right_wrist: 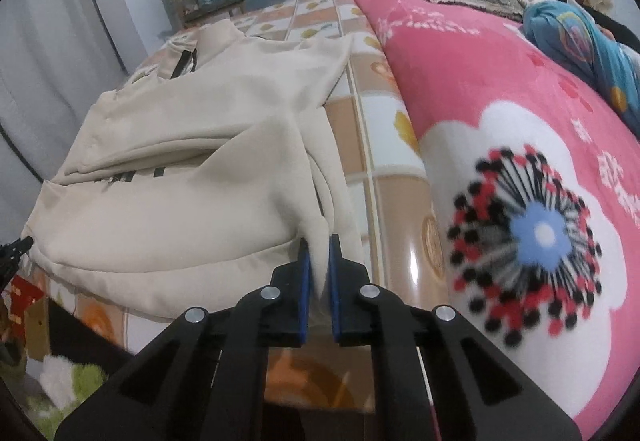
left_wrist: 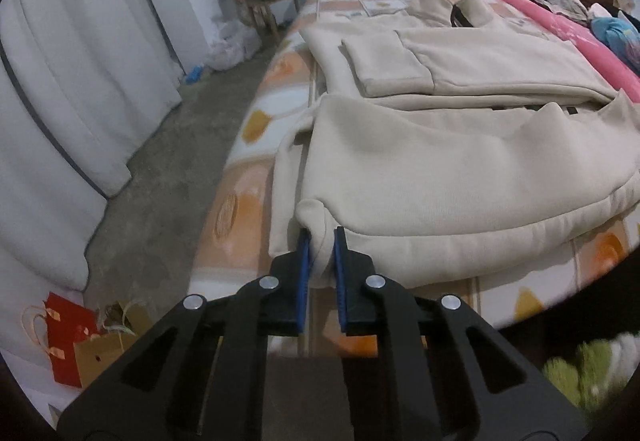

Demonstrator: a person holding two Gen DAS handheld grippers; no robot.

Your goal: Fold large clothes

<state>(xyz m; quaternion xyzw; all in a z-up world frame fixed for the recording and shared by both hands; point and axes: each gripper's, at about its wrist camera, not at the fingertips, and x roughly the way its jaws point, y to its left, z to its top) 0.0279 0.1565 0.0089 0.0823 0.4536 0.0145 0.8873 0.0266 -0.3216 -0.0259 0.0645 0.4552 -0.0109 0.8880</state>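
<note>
Pinching near corners (jaws narrow), both grippers hold the sweatshirt (left_wrist: 460, 169), collar pointing away.

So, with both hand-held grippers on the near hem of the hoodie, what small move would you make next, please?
Probably lift both corners together and carry them toward the collar. The left hand-held gripper and the right hand-held gripper each pinch a near corner of the hoodie.
</note>
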